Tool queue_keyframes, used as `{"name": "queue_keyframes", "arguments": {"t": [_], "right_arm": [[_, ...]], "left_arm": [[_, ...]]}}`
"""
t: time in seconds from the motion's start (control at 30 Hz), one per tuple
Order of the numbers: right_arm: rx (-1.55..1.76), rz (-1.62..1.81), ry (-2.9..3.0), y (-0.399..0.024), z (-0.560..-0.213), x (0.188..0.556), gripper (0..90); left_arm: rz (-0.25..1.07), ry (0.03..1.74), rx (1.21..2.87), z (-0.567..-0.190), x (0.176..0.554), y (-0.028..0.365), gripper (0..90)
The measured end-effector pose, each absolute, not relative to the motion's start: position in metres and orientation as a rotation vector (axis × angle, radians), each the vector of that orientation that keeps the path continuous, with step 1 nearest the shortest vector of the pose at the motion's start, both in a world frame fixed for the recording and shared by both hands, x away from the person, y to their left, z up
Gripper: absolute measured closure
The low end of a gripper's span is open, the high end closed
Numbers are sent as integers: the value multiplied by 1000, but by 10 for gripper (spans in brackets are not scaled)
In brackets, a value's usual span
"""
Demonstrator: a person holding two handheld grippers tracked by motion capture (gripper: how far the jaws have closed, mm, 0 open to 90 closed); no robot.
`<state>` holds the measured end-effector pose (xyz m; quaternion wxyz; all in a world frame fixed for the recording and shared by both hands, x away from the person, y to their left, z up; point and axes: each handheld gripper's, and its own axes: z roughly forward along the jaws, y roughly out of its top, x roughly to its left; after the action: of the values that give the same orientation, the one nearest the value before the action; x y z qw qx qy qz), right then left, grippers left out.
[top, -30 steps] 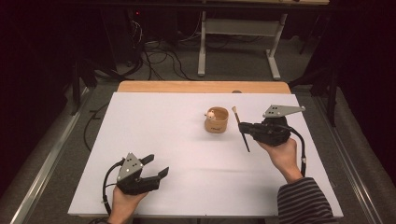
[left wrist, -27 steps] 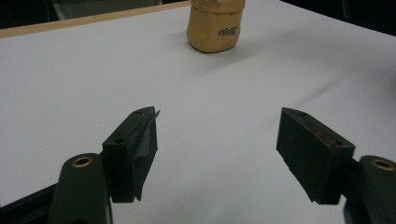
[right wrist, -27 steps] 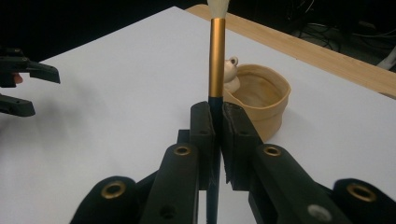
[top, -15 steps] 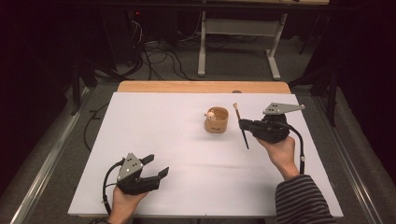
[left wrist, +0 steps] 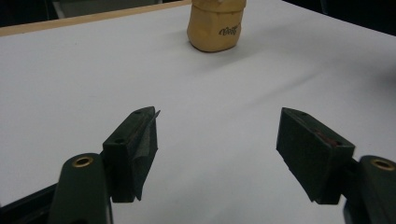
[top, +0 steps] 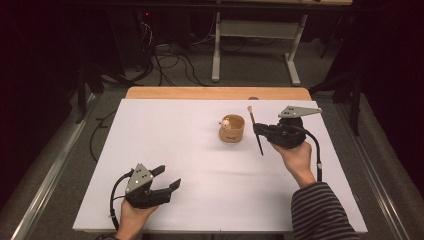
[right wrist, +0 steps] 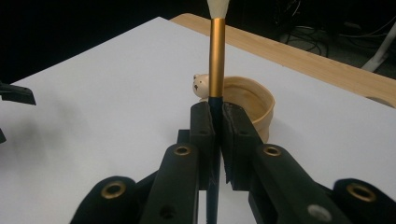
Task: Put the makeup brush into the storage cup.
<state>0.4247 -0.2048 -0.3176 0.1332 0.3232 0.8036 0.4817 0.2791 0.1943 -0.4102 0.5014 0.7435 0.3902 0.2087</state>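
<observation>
White table [top: 165, 150] (broad), brush [top: 255, 131] beside cup [top: 232, 129]

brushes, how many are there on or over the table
1. The brush is clamped in the right gripper, held just right of the cup. Another could be hidden inside the cup.

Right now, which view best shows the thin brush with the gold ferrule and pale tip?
The right gripper view: the brush stands close up, clamped between the right gripper jaws. The high view shows it small.
</observation>
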Motion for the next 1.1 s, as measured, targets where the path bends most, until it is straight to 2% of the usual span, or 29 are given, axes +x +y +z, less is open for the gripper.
{"name": "queue_keyframes", "arguments": {"t": [1.1], "right_arm": [[924,1405,2294,-182,-305,448,857]], "left_arm": [[507,940,1812,-411,279,194,300]]}}
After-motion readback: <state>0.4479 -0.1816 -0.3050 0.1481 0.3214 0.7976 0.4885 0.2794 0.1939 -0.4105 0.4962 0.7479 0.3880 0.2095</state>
